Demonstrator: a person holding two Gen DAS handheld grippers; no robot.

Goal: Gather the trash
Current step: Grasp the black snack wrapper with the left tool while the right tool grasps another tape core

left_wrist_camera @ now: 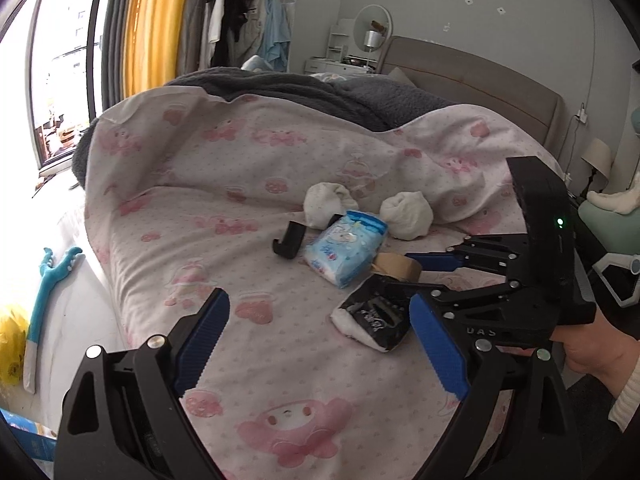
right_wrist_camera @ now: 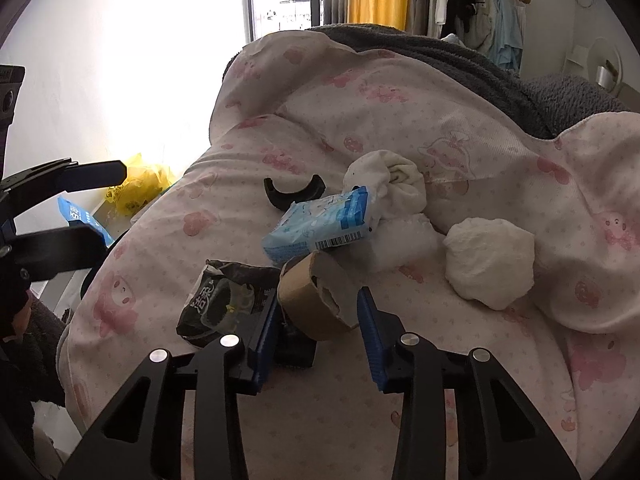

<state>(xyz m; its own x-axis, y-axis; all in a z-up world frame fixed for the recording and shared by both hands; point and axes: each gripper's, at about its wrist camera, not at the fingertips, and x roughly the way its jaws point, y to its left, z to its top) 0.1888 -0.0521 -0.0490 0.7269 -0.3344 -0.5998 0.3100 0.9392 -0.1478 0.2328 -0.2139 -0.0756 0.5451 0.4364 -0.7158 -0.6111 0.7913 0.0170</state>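
On the pink bedspread lie a brown tape roll, a black tissue pack, a blue tissue pack, a black clip and two white balled socks. My right gripper has its blue fingers on both sides of the tape roll, touching or nearly so. In the left wrist view it reaches in from the right over the tape roll and the black pack. My left gripper is open and empty, above the bedspread near the black pack.
A grey blanket covers the far bed. A yellow bag and a blue box lie on the floor by the window. A headboard and a nightstand are at the back right.
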